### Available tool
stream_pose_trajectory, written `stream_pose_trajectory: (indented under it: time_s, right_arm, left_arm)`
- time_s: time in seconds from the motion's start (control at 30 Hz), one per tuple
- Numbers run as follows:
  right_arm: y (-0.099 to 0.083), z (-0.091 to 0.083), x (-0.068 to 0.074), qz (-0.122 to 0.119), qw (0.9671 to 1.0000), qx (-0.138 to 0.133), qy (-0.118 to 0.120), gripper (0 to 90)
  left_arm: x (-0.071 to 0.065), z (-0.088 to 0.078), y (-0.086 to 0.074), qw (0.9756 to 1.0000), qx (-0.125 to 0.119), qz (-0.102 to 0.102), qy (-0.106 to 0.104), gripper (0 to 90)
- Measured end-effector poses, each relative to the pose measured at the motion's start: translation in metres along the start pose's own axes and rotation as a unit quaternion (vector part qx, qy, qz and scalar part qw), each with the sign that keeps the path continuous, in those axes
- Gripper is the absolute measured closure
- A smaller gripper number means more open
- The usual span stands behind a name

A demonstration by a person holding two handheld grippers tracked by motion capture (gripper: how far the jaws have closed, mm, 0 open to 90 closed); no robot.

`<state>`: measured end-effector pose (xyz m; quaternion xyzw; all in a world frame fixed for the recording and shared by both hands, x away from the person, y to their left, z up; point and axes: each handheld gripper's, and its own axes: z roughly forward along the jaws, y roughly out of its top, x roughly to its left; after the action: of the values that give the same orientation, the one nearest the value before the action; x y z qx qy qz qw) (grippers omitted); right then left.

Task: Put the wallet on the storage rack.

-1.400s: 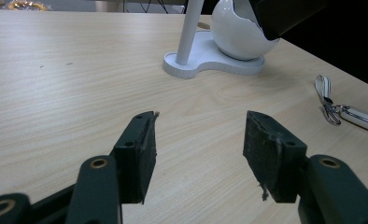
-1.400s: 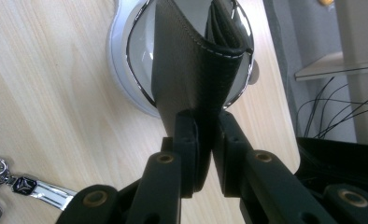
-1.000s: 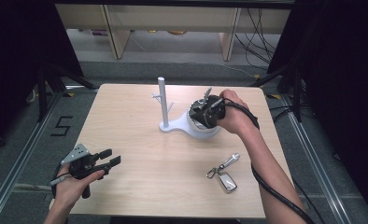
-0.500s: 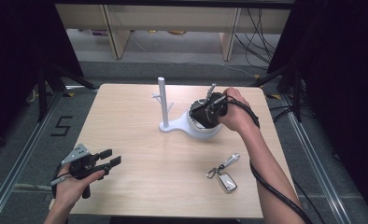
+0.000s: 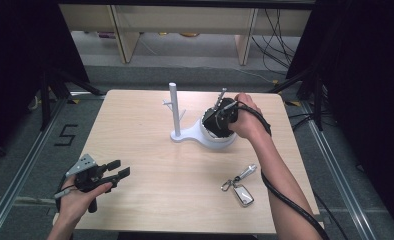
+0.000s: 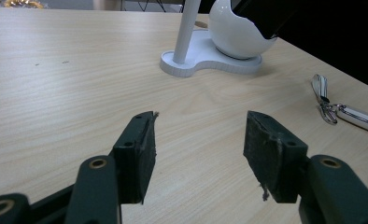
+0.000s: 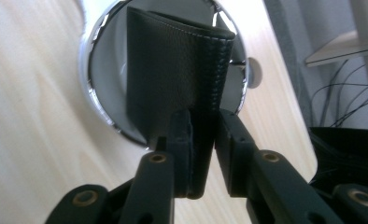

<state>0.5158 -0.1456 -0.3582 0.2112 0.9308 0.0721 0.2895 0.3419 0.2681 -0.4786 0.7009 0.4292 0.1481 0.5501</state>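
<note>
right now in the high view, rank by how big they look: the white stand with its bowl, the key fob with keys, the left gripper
1. white stand with bowl
2. left gripper, though it sits nearer the camera, so this is unsure
3. key fob with keys

Wide bare bench (image 5: 135,135) on the left; the white post (image 5: 174,107) and bowl (image 5: 210,141) block the centre, keys (image 5: 239,185) clutter the near right.

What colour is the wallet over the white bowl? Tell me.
Black, grained leather with pale stitching along one edge; the wallet shows best in the right gripper view.
</note>
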Motion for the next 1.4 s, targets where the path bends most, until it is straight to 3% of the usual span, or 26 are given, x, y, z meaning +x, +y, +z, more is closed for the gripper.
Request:
stream_pose_trajectory:
  time_s: [0.17,0.37,0.47,0.53,0.67,0.97,1.0,1.07,1.1,1.13,1.2,1.23,1.4]
  right_arm:
    - [-0.002,-0.002,-0.005,0.023,0.999,-0.023,-0.03,65.2]
    - [-0.009,-0.01,-0.008,0.046,0.9972,-0.051,-0.029,67.4]
    - [-0.013,-0.012,-0.008,0.06,0.9962,-0.058,-0.024,67.3]
    - [-0.02,-0.015,-0.006,0.091,0.9938,-0.061,-0.015,66.0]
    - [-0.031,-0.017,-0.004,0.121,0.9904,-0.067,0.0,61.0]
    - [-0.051,-0.024,0.0,0.152,0.9838,-0.092,0.025,53.9]
    - [-0.058,-0.026,0.003,0.169,0.9795,-0.102,0.04,52.6]
    - [-0.064,-0.027,0.007,0.183,0.9765,-0.104,0.046,51.7]
    - [-0.064,-0.027,0.007,0.183,0.9765,-0.104,0.046,51.7]
    - [-0.073,-0.028,0.011,0.201,0.9727,-0.104,0.052,51.9]
    - [-0.076,-0.029,0.013,0.202,0.9729,-0.105,0.043,52.2]
    - [-0.084,-0.029,0.018,0.222,0.9678,-0.105,0.052,52.7]
    - [-0.105,-0.031,0.025,0.242,0.9628,-0.11,0.051,54.8]
  left_arm:
    - [0.001,0.001,0.0,1.0,-0.002,-0.001,-0.003,42.8]
    - [-0.001,0.002,-0.001,1.0,-0.001,-0.001,-0.005,42.8]
    - [-0.001,0.002,-0.001,1.0,0.001,-0.003,-0.003,42.7]
    - [-0.001,0.002,-0.001,1.0,0.001,-0.007,-0.003,41.7]
    - [0.0,0.002,0.0,0.9999,-0.006,-0.012,0.004,37.6]
    - [-0.002,0.005,-0.001,0.9997,-0.01,-0.023,0.006,34.7]
    - [-0.002,0.005,-0.001,0.9996,-0.011,-0.023,0.009,34.9]
    - [-0.002,0.006,-0.001,0.9996,-0.01,-0.026,0.01,36.0]
    - [-0.002,0.006,-0.001,0.9996,-0.01,-0.026,0.01,36.7]
    - [-0.001,0.007,-0.002,0.9995,-0.013,-0.028,0.006,37.3]
    - [-0.002,0.007,-0.002,0.9995,-0.012,-0.027,0.008,38.2]
    - [-0.002,0.008,-0.003,0.9996,-0.01,-0.027,0.007,38.4]
    - [-0.004,0.009,-0.003,0.9997,-0.008,-0.022,0.005,38.9]
